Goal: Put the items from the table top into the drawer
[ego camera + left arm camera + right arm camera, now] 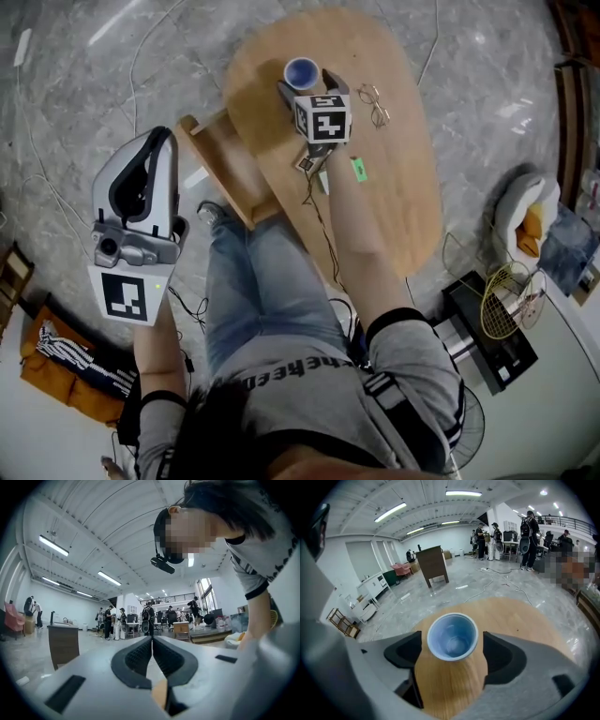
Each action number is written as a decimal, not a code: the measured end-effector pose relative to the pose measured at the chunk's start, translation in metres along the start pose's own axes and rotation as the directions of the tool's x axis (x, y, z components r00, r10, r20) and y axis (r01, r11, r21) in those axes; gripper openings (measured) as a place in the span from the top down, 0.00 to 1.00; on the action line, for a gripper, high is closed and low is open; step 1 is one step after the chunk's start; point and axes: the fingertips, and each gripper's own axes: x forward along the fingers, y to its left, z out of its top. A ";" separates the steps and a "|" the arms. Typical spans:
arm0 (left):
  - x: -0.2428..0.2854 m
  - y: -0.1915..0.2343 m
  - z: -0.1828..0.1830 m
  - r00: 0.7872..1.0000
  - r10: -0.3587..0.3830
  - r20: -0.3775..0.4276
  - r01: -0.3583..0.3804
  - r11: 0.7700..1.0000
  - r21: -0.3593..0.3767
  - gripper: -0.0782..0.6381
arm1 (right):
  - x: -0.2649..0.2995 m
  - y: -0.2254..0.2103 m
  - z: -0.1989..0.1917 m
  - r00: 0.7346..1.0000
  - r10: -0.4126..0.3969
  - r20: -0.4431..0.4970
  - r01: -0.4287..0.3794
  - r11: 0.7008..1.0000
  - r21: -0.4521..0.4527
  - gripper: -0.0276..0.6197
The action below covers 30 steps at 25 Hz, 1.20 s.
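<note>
The right gripper reaches over the far end of the oval wooden surface, tilted downward, with its jaws spread wide. A light-blue cup stands upright and open-mouthed between them. In the right gripper view the cup sits midway between the two dark pads of the right gripper, with a strip of bare wood showing on each side, so neither pad touches it (it looks empty inside). On the surface, a pair of wire-framed glasses lies near the cup at about its 3 o'clock, and a small green item lies nearer the person at about the cup's 5 o'clock. A wooden drawer stands pulled out from the surface's edge at about 9 o'clock, beside the person's knee. The left gripper is held well apart from all this, over the marble floor at about 8 o'clock of the surface. In its own view the left gripper has its jaws pressed together, with nothing between them.
</note>
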 end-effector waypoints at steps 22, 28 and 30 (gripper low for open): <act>-0.036 -0.005 0.003 0.999 -0.024 0.032 0.024 1.000 0.009 0.88 | -0.073 0.052 0.008 0.985 0.030 0.172 -0.035 0.999 0.024 0.44; -0.072 -0.007 0.010 0.999 -0.017 0.042 0.017 1.000 0.007 0.88 | -0.094 0.095 -0.006 0.978 0.064 0.197 -0.068 0.998 0.013 0.44; -0.084 -0.006 0.012 0.999 -0.011 0.046 0.011 1.000 0.011 0.88 | -0.096 0.111 -0.012 0.978 0.077 0.194 -0.079 0.997 0.004 0.45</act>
